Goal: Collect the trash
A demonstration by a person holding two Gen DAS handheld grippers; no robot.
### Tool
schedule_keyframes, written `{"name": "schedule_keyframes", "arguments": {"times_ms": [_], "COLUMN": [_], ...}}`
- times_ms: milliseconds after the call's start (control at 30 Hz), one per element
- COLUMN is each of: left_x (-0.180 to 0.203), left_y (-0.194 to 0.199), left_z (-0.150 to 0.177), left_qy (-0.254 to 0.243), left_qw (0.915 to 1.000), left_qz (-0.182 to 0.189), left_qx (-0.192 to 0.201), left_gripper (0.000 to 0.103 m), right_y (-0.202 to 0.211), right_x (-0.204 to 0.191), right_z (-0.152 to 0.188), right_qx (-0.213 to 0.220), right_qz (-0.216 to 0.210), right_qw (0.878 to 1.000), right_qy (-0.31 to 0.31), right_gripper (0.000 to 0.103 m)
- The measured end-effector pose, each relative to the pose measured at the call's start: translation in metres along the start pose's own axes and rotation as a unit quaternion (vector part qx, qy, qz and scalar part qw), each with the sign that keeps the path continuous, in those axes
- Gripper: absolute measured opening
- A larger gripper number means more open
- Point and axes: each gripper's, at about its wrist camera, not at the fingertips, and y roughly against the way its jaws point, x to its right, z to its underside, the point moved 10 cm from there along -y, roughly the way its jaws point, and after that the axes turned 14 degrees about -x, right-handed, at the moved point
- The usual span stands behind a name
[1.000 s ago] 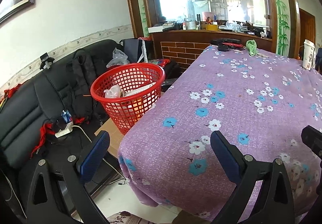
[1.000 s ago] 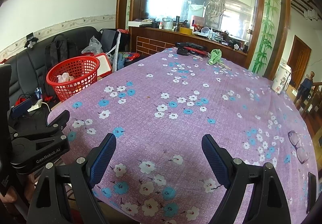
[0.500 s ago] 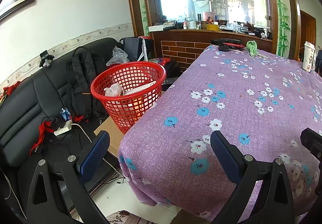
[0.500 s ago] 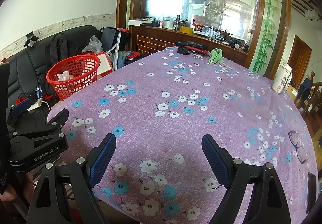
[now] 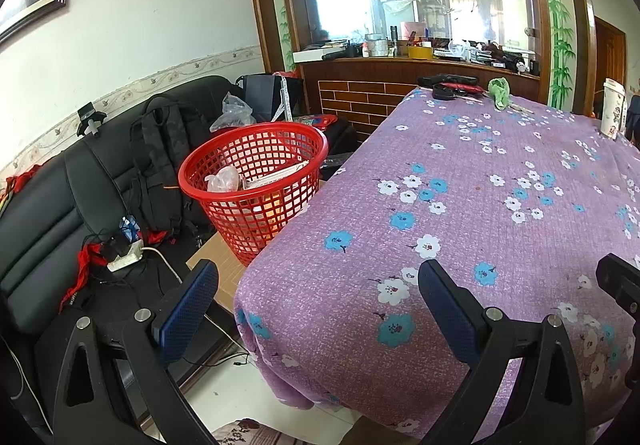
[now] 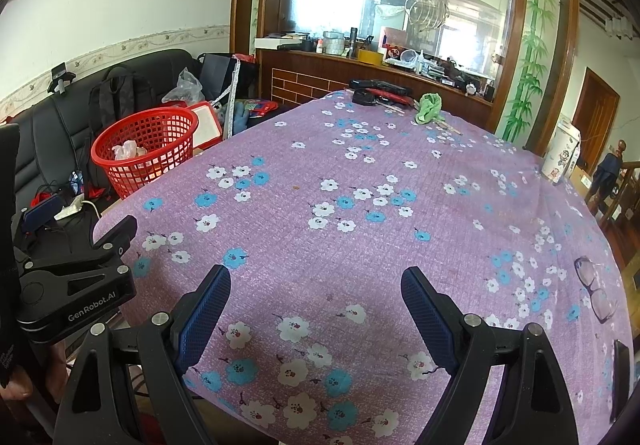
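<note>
Over a table (image 6: 360, 213) draped in purple floral cloth, the left gripper (image 5: 316, 297) and right gripper (image 6: 316, 297) hung wide apart — both empty. Trash (image 5: 224, 179) sat in the red basket (image 5: 256, 169) beside the table's edge — near a black sofa (image 5: 52, 205).

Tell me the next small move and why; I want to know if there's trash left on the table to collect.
Probably reach the right claw toward the far end of the table. Both claws are open and empty, the near cloth shows no trash, and the red basket already holds some. The crumpled green item there may be trash, though I cannot tell for sure.
</note>
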Motion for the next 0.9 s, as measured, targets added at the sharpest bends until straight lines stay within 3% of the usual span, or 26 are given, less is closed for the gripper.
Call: {"name": "schedule_keyframes", "arguments": {"times_ms": [267,467,567,667,800,900], "left_x": [0.005,0.025,0.052,0.086,0.146,0.200], "left_y": [-0.002,-0.005,-0.013,-0.024,-0.031,-0.032], "left_z": [0.001,-0.006,-0.013,-0.026,-0.042,-0.046], "left_qy": [-0.007,-0.041,-0.075,-0.096,-0.136,-0.170], "left_qw": [1.0000,0.9989,0.9953,0.9885,0.9747,0.9619], "left_qz": [0.002,0.020,0.049,0.092,0.141,0.175], "left_qx": [-0.005,-0.012,-0.036,-0.073,-0.107,-0.123], "left_gripper": [0.100,0.100,0.100,0.100,0.100,0.100], "right_y": [-0.004,-0.010,-0.016,-0.021,-0.030,-0.040], "right_x": [0.005,0.028,0.059,0.108,0.194,0.245], "right_z": [0.002,0.000,-0.001,-0.003,0.005,0.017], "right_qx": [-0.004,-0.012,-0.022,-0.034,-0.058,-0.076], "right_qz": [-0.001,0.003,0.016,0.054,0.121,0.140], "right_qw": [1.000,0.999,0.997,0.991,0.971,0.954], "right_qy": [-0.005,-0.034,-0.070,-0.118,-0.197,-0.255], "right_gripper": [0.090,0.091,0.091,0.092,0.099,0.101]}}
